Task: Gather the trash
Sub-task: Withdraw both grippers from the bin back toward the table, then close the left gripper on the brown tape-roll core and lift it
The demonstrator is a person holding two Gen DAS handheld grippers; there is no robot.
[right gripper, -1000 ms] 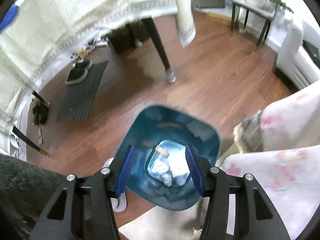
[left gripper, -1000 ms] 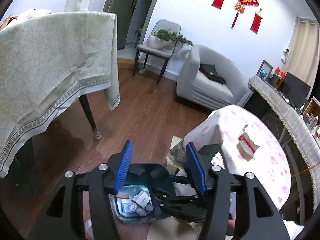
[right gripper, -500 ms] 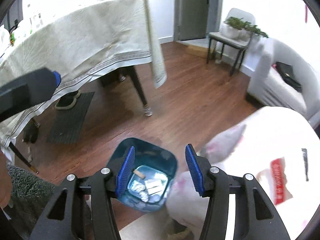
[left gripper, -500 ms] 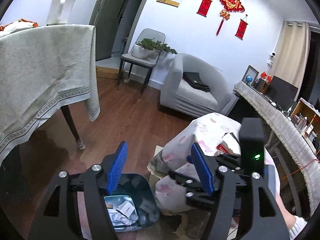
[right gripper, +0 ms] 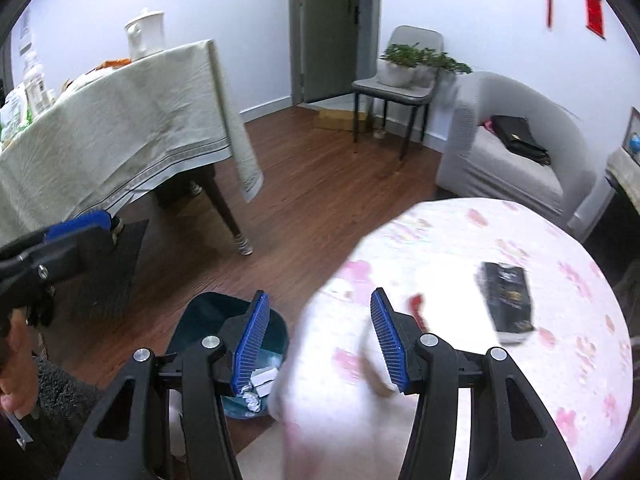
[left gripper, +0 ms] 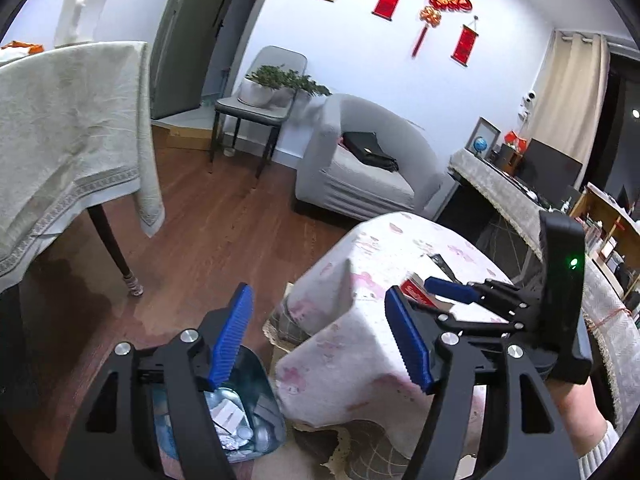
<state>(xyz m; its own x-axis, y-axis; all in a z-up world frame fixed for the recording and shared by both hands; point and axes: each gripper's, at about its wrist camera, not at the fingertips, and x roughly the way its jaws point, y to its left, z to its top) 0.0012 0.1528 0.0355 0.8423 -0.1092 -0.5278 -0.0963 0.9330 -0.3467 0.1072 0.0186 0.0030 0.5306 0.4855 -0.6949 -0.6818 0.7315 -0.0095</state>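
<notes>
blue-padded left gripper point(left gripper: 320, 336) and right gripper point(right gripper: 316, 340) both gape wide, holding nothing, above the teal plastic bin point(right gripper: 208, 316) beside the pink-flowered round table point(right gripper: 560, 360).

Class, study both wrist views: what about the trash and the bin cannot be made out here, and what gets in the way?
- Teal bin, left wrist view: the left gripper covers its near side.
- White-and-red item on the pink table, right wrist view: glare and blur wash it out.
- Black packet: print too blurred to read.
</notes>
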